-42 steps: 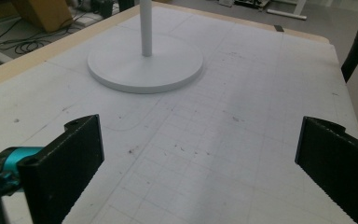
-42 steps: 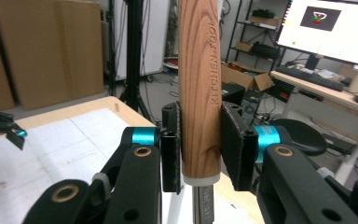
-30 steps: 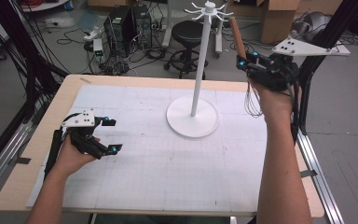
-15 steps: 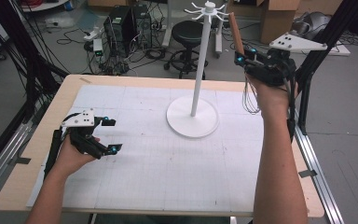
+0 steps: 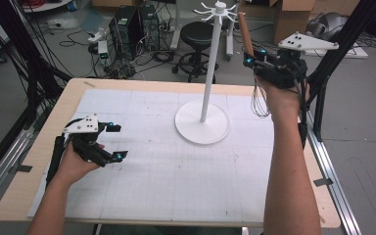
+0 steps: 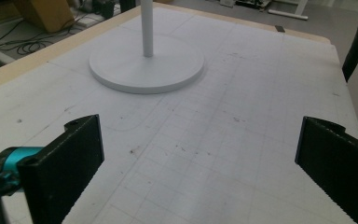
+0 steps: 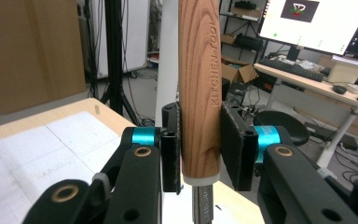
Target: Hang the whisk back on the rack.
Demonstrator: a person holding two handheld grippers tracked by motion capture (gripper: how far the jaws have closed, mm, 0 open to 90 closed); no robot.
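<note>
The left gripper lay low over the counter with its jaws spread wide and nothing between them, the white stand ahead of it and to its right. Beyond that stand, the right gripper was raised beside the pole, clamped on the wooden handle of a whisk, handle upright above the jaws, wire loops hanging below.
</note>
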